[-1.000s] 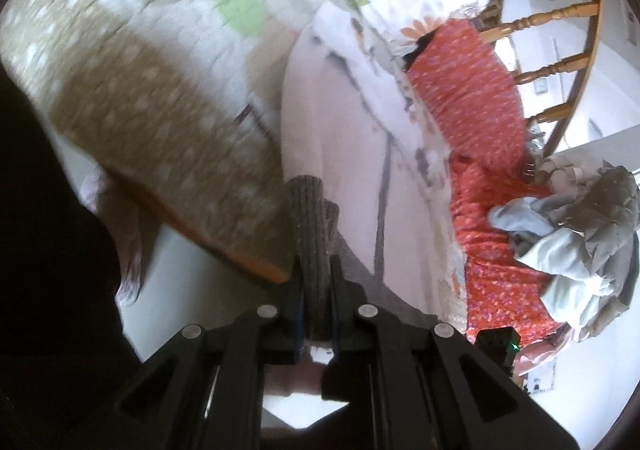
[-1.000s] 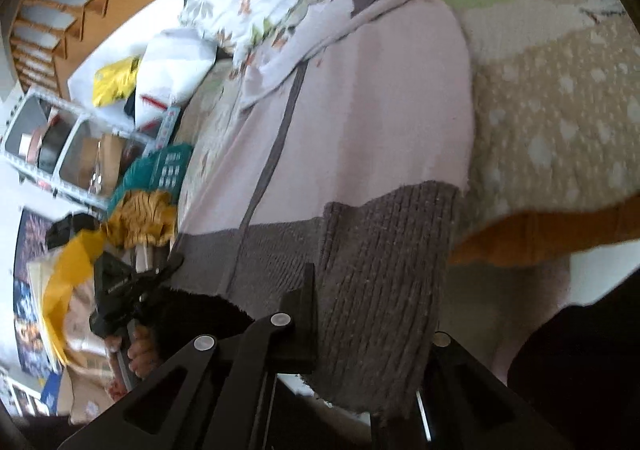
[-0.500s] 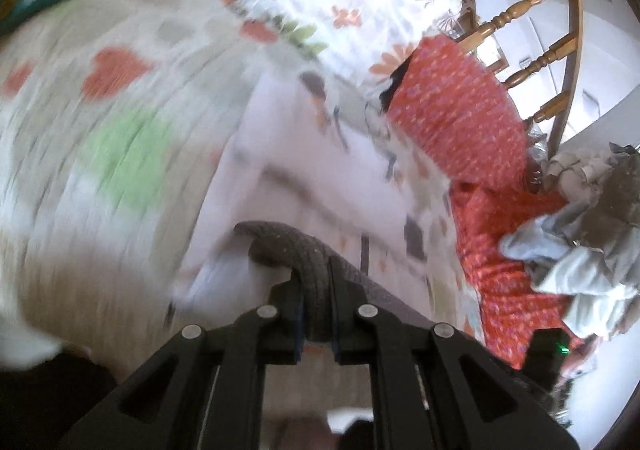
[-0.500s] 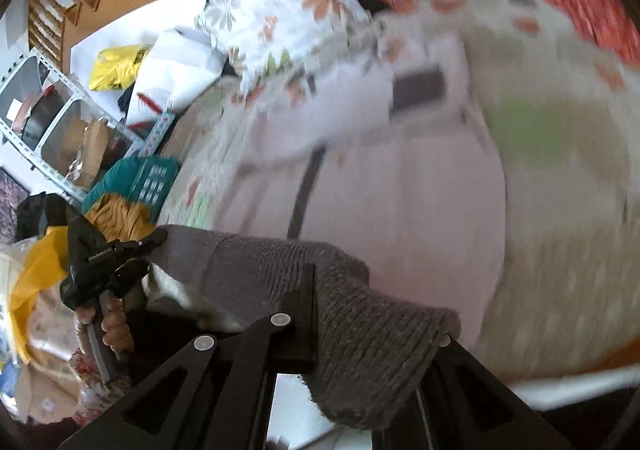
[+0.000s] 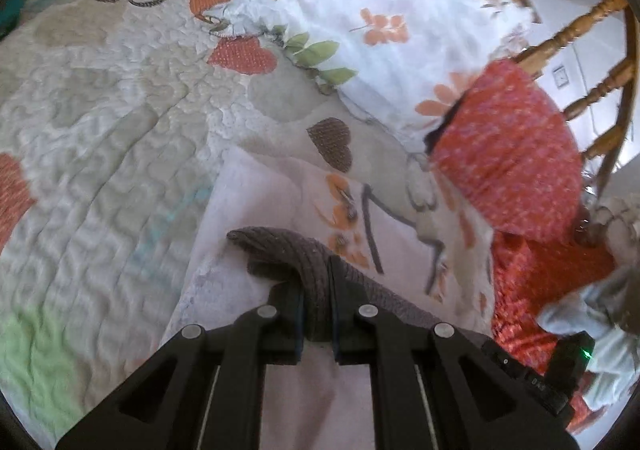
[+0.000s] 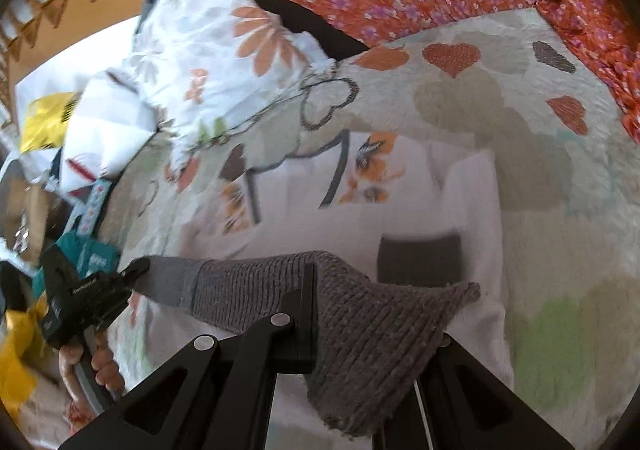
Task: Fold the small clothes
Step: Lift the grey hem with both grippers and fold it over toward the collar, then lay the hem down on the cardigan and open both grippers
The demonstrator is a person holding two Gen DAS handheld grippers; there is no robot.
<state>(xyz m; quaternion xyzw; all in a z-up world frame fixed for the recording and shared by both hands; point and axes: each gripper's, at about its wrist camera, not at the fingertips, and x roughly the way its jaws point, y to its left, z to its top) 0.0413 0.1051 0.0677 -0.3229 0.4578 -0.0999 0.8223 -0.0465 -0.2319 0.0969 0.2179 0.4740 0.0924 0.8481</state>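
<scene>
A small pale pink garment (image 5: 280,218) with orange-and-grey print and a grey ribbed knit hem (image 5: 288,246) lies on a quilted bedspread (image 5: 100,154). My left gripper (image 5: 318,310) is shut on the grey hem and holds it over the pink cloth. My right gripper (image 6: 360,314) is shut on the other end of the grey hem (image 6: 360,310), which drapes over its fingers. The hem stretches across to the left gripper (image 6: 100,286), seen at the left of the right wrist view. The pink garment (image 6: 380,202) lies folding beneath the raised hem.
A white floral pillow (image 5: 380,22) and a red floral cushion (image 5: 512,154) lie at the bed's head. A wooden chair (image 5: 580,30) stands behind. A pile of pale clothes (image 5: 600,310) sits right. Bags and boxes (image 6: 60,122) crowd the far side.
Both grippers have carried the grey hem up from the bed's edge and forward over the pink garment, towards the pillows. The garment now folds over itself.
</scene>
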